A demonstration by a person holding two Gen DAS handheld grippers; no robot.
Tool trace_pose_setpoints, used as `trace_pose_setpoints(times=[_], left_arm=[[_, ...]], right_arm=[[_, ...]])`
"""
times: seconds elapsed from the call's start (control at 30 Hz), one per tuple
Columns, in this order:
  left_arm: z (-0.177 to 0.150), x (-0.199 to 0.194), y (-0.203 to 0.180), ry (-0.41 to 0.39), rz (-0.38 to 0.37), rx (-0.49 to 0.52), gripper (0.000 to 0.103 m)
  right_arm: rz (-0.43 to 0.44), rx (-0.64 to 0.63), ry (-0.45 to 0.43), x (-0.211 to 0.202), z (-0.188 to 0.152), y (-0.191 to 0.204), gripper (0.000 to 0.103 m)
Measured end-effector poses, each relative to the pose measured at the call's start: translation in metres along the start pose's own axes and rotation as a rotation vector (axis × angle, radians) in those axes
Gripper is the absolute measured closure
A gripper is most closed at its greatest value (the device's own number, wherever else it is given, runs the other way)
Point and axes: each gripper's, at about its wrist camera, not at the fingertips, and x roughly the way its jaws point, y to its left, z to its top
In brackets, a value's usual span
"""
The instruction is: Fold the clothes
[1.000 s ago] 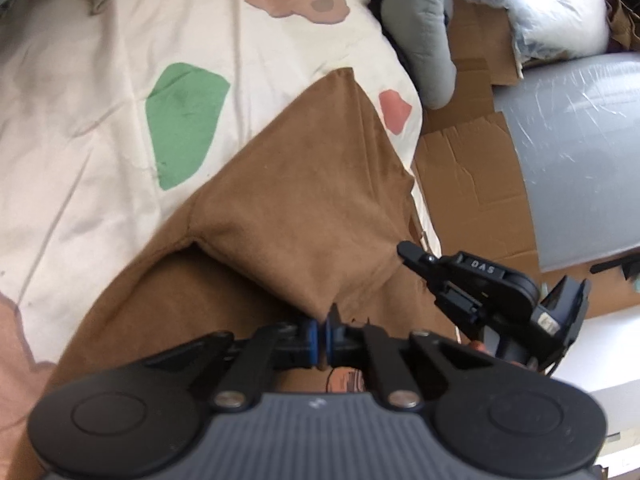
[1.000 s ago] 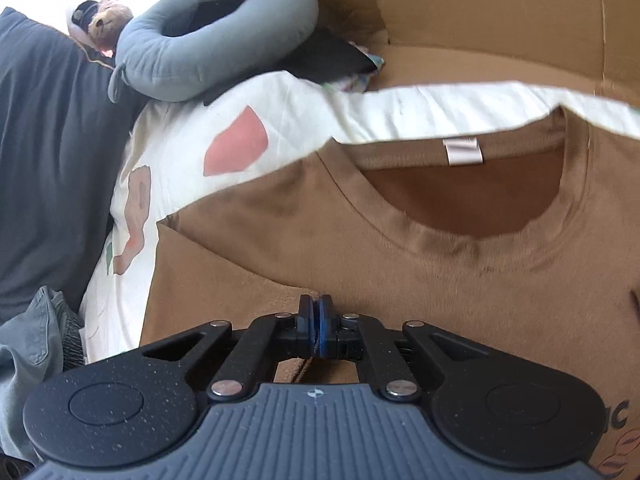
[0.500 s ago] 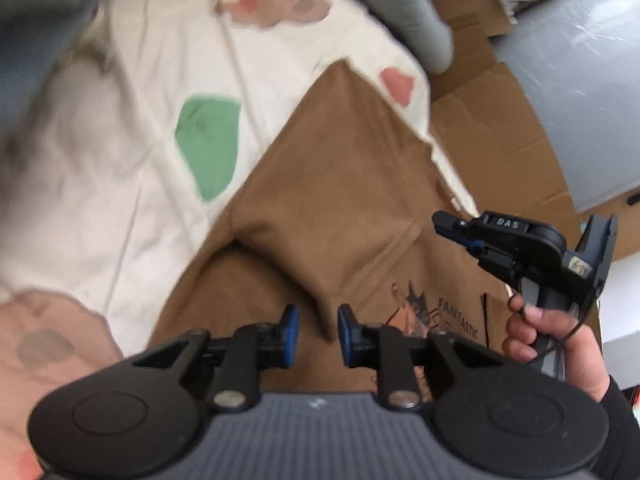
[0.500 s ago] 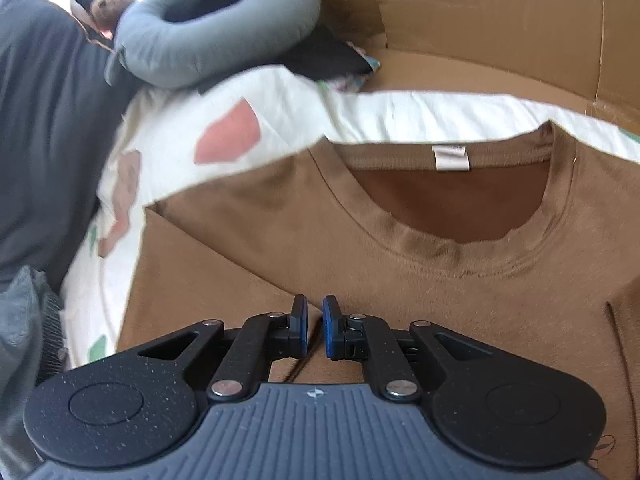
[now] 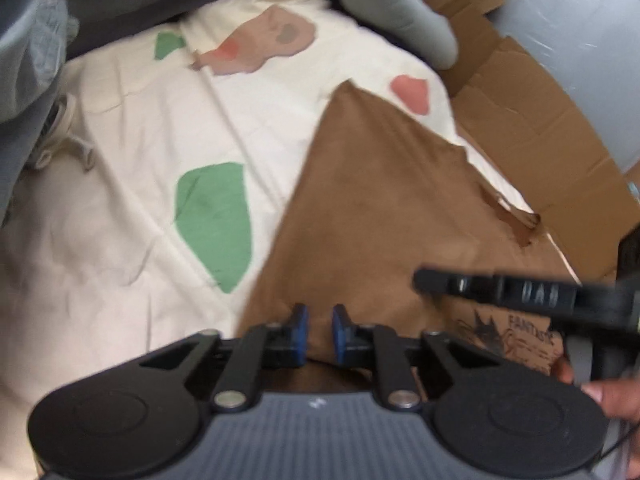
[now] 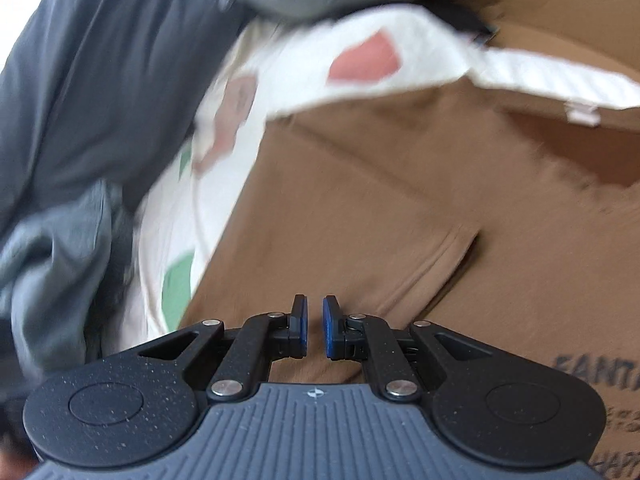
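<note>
Both sets of blue pads parted and empty, left gripper (image 5: 319, 334) and right gripper (image 6: 315, 327) poised just over the brown T-shirt (image 5: 384, 208), spread on the patterned sheet (image 5: 132, 184) with one side folded inward, presumably freeing them for the next fold.

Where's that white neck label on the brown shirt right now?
The white label shows only in the right wrist view, far upper right, at the collar of the brown T-shirt, just below the edge of the cream patterned sheet.
</note>
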Motion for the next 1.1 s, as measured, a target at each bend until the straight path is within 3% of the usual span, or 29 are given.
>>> trace_pose_setpoints(times=[0.13, 0.3, 0.37, 0.5, 0.6, 0.7, 0.83, 1.0, 1.1], left_arm=[[0.001, -0.006, -0.004, -0.012, -0.002, 0.027, 0.090], [0.000, -0.012, -0.016, -0.020, -0.079, 0.053, 0.082], [-0.001, -0.004, -0.022, -0.003, -0.078, 0.062, 0.082], [-0.004, 0.013, -0.021, 0.048, -0.057, 0.042, 0.078], [0.002, 0.012, -0.028, 0.060, -0.039, 0.062, 0.075], [0.009, 0.002, -0.039, 0.066, -0.021, 0.094, 0.063], [0.020, -0.009, -0.062, 0.096, -0.003, 0.145, 0.062], [0.030, -0.043, -0.086, 0.107, 0.024, 0.173, 0.062], [0.038, -0.068, -0.101, 0.104, 0.033, 0.203, 0.050]], right_arm=[[-0.018, -0.056, 0.039, 0.005, -0.004, 0.000, 0.092], [-0.034, -0.109, 0.072, -0.001, 0.009, 0.009, 0.090], [-0.049, -0.128, 0.070, -0.005, 0.013, 0.011, 0.074], [-0.141, -0.169, 0.051, -0.027, 0.014, 0.011, 0.063], [-0.181, -0.235, 0.073, -0.056, 0.013, 0.014, 0.063], [-0.205, -0.273, 0.088, -0.090, 0.012, 0.015, 0.055], [-0.220, -0.264, 0.086, -0.136, 0.014, 0.017, 0.047], [-0.231, -0.247, 0.056, -0.187, 0.018, 0.023, 0.046], [-0.238, -0.208, 0.013, -0.219, 0.023, 0.026, 0.045]])
